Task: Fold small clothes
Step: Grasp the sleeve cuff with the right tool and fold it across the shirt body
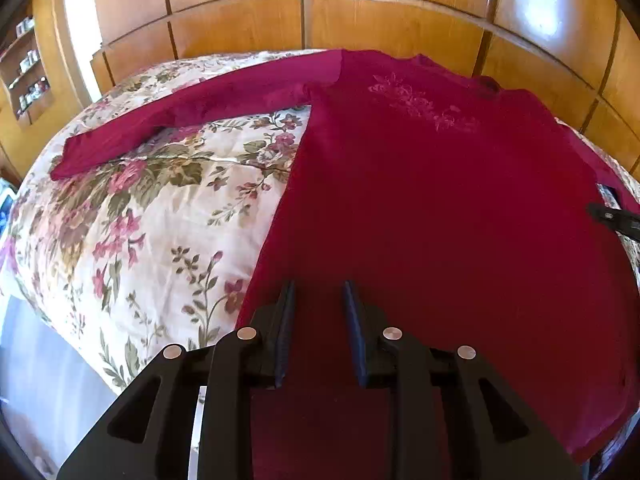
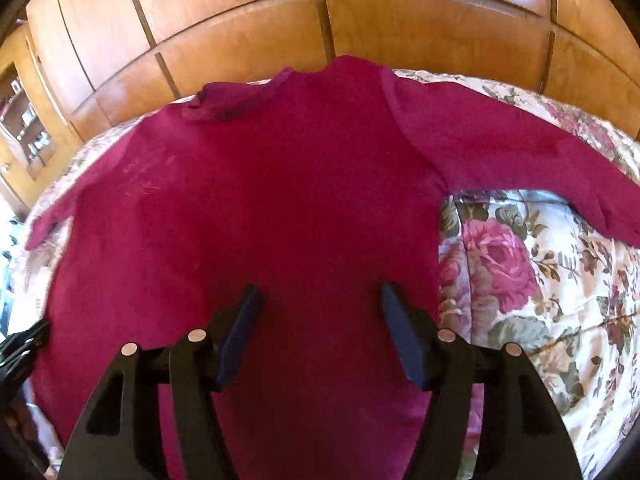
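Note:
A dark red long-sleeved top (image 1: 440, 208) lies spread flat on a flowered bedspread (image 1: 152, 216), collar toward the wooden wall. Its one sleeve (image 1: 168, 120) stretches out to the left; the other sleeve (image 2: 520, 160) reaches right in the right wrist view. A pale embroidered motif (image 1: 424, 104) marks the chest. My left gripper (image 1: 320, 288) hovers over the top's lower left part, jaws a narrow gap apart with nothing between them. My right gripper (image 2: 318, 292) is above the lower middle of the top (image 2: 280, 200), jaws wide apart and empty. The right gripper's tip (image 1: 616, 218) shows at the left view's right edge.
Wooden wardrobe panels (image 1: 304, 20) rise just behind the bed. A shelf with small items (image 1: 28, 68) stands at the far left. The bedspread (image 2: 540, 300) lies bare to the right of the top, and the bed's edge drops off at the lower left (image 1: 52, 360).

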Demonstrator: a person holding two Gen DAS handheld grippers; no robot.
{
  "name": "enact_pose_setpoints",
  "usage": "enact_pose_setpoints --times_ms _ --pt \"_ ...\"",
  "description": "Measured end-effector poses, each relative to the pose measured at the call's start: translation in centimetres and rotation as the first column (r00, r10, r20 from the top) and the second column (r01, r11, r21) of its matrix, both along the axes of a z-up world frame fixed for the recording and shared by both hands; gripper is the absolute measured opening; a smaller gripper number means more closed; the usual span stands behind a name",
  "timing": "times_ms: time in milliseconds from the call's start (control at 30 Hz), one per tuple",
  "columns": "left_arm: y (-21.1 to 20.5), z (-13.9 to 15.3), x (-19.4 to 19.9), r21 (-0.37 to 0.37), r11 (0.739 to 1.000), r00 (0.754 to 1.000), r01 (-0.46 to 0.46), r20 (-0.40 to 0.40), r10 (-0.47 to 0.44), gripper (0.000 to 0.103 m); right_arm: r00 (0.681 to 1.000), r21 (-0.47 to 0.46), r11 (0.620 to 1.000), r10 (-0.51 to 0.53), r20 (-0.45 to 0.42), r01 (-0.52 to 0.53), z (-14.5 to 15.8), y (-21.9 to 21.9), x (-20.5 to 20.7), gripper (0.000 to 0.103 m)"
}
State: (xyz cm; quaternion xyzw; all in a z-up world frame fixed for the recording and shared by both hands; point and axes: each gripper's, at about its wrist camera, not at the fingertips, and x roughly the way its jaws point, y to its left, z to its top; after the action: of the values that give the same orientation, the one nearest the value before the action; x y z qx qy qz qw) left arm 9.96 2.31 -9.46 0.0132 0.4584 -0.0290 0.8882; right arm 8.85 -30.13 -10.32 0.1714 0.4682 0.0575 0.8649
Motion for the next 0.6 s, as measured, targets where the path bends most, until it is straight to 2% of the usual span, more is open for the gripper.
enact_pose_setpoints --times_ms 67,100,200,233,300,333,433,467,500,567,600 --pt "0.1 0.4 0.7 -0.053 0.999 1.0 -0.008 -0.017 0.007 0.042 0.998 0.086 0.994 -0.063 0.013 0.062 0.7 -2.5 -1.1 0.065" --pt "0.1 0.5 0.9 -0.07 0.997 1.0 -0.014 -0.024 0.013 0.048 0.992 0.096 0.988 -0.122 0.015 0.12 1.1 -4.2 -1.7 0.068" --pt "-0.1 0.8 1.1 -0.112 0.993 0.999 -0.035 -0.033 0.032 0.05 0.944 0.155 0.933 -0.329 0.007 0.324 1.2 -10.9 -3.9 0.069" --pt "-0.2 0.8 1.1 -0.12 0.992 0.999 -0.036 -0.035 0.032 0.05 0.906 0.153 0.894 -0.423 -0.017 0.42 0.8 -14.2 -4.9 0.066" --pt "-0.4 1.0 1.0 -0.137 0.99 0.999 -0.034 -0.031 0.03 0.05 0.848 0.151 0.836 -0.527 -0.048 0.528 0.2 -18.2 -6.0 0.057" --pt "-0.5 1.1 1.1 -0.144 0.989 0.999 -0.032 -0.029 0.028 0.05 0.797 0.155 0.783 -0.599 -0.074 0.603 -0.4 -21.0 -6.8 0.054" --pt "-1.0 1.9 1.0 -0.159 0.987 1.0 -0.021 -0.012 0.019 0.05 0.677 0.168 0.656 -0.724 -0.135 0.735 -2.1 -26.8 -7.9 0.049" --pt "-1.3 2.2 1.0 -0.16 0.987 1.0 -0.009 0.0 0.009 0.052 0.652 0.175 0.629 -0.743 -0.15 0.757 -2.5 -28.1 -7.9 0.048" --pt "-1.6 2.5 1.0 -0.157 0.988 1.0 0.0 0.01 0.001 0.06 0.622 0.184 0.596 -0.765 -0.168 0.782 -3.2 -29.7 -7.6 0.048" --pt "-2.2 3.0 1.0 -0.146 0.989 0.999 0.015 0.036 -0.01 0.062 0.595 0.19 0.566 -0.782 -0.185 0.802 -3.8 -31.2 -6.6 0.046" --pt "-2.5 3.1 1.1 -0.145 0.989 0.999 0.024 0.038 -0.019 0.062 0.592 0.186 0.563 -0.784 -0.186 0.805 -4.1 -31.9 -6.2 0.046"
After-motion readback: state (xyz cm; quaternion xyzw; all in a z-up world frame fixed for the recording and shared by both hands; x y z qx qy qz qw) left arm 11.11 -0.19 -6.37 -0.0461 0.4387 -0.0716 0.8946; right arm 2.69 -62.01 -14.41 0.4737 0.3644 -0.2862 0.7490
